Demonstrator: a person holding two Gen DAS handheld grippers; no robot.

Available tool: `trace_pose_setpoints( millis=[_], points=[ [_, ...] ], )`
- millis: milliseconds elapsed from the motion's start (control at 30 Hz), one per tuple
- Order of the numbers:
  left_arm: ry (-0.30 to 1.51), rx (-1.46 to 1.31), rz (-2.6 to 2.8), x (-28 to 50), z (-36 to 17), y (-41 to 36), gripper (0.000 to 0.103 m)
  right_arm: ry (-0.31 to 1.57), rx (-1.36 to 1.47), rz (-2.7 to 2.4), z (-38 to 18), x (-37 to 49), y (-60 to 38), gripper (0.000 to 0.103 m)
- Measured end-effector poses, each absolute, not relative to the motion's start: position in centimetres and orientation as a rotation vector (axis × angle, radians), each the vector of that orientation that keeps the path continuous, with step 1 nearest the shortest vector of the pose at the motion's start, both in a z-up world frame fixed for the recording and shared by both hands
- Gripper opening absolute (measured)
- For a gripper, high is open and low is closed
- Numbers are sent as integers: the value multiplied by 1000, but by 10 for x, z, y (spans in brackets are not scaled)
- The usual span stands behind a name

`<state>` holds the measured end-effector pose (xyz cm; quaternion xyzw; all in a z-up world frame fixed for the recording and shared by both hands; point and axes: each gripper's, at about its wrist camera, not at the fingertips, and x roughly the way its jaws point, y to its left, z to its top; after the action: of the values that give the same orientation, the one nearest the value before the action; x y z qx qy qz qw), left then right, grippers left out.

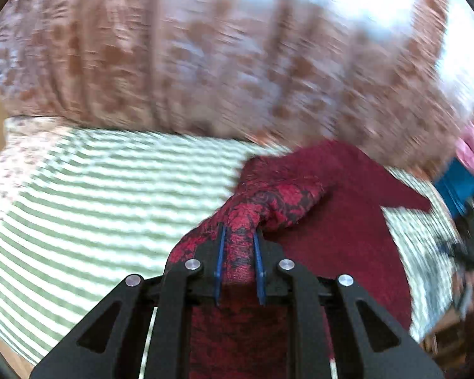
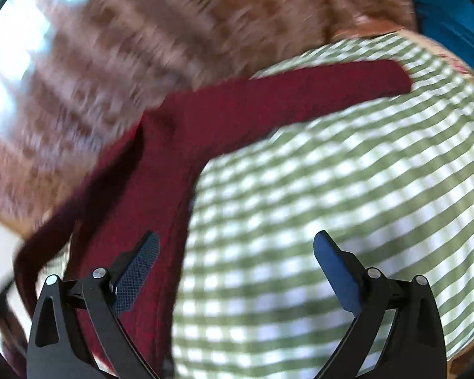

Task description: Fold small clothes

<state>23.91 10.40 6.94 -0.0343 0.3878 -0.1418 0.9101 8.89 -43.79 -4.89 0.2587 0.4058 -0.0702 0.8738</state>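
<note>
Left tongs [image 1: 239, 233]: closed tight on a bunched fold of the dark red garment [image 1: 338, 218], lifting its patterned side.
Garment: lies on the green-and-white checked cloth [image 1: 104, 189] of the worktop, one sleeve stretched flat.
Right tongs [image 2: 235, 246]: spread wide, gripping nothing, hovering over the garment's edge [image 2: 161, 208] and checked cloth [image 2: 331, 183].
Left view only: floral curtain [image 1: 173, 47]; blue object [image 1: 455, 186], blurred.
</note>
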Motion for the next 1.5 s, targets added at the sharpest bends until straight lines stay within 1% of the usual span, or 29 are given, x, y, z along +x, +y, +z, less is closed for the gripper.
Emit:
trace_pose_setpoints(
  millis=[133,200,233,300,333,367,433,533,600,633,700,733,767,800,867,900,933,967,1000,1033,1067,1133,1267,1367,1500],
  points=[
    [809,-40,-104,311,74,139,15,918,526,-77,-63,93,-401,97],
    [849,-24,-6,354,65,151,18,946,529,-48,-68,93,-388,97],
    [862,-2,41,365,61,153,28,957,535,-32,-70,93,-381,97],
    [872,64,178,389,51,157,37,983,554,-5,-75,93,-371,97],
    [876,83,204,394,47,157,48,997,558,11,-77,92,-365,97],
    [876,93,230,396,44,159,56,1008,557,19,-79,91,-360,97],
    [862,80,236,391,40,160,59,1050,568,45,-86,88,-352,97],
    [874,30,81,356,28,154,59,1116,571,99,-99,81,-335,97],
    [884,7,-36,332,20,144,60,1141,554,138,-105,75,-321,95],
    [900,-4,-95,320,14,136,62,1145,545,154,-107,73,-315,93],
    [954,-33,-227,287,-7,118,65,1160,521,198,-113,71,-299,87],
    [988,-38,-274,273,-19,109,65,1168,508,211,-115,70,-293,82],
    [1007,-45,-303,263,-27,102,65,1176,476,221,-117,70,-285,74],
    [1035,-59,-344,251,-38,94,65,1175,448,224,-119,69,-277,69],
    [1075,-56,-365,227,-57,78,64,1162,428,235,-119,68,-271,52],
    [1091,-60,-365,218,-66,73,63,1157,429,241,-118,68,-271,47],
    [1106,-73,-365,213,-74,71,54,1152,428,240,-117,67,-272,40],
    [1115,-107,-365,208,-80,69,40,1149,423,240,-116,65,-273,34],
    [1109,-130,-362,204,-82,70,36,1139,408,244,-112,63,-274,32],
    [1100,-157,-365,200,-81,70,22,1126,395,244,-108,62,-274,27],
    [1093,-195,-376,196,-78,71,19,1115,387,245,-103,60,-274,24],
    [1065,-215,-370,183,-66,70,18,1074,347,251,-87,51,-276,21],
    [1045,-213,-395,152,-47,66,17,1042,290,256,-67,37,-295,20],
    [1057,-195,-409,121,-43,57,17,1072,266,253,-70,18,-307,20],
    [1112,-195,-410,81,-55,50,17,1129,253,238,-87,-8,-318,20]
  ],
)
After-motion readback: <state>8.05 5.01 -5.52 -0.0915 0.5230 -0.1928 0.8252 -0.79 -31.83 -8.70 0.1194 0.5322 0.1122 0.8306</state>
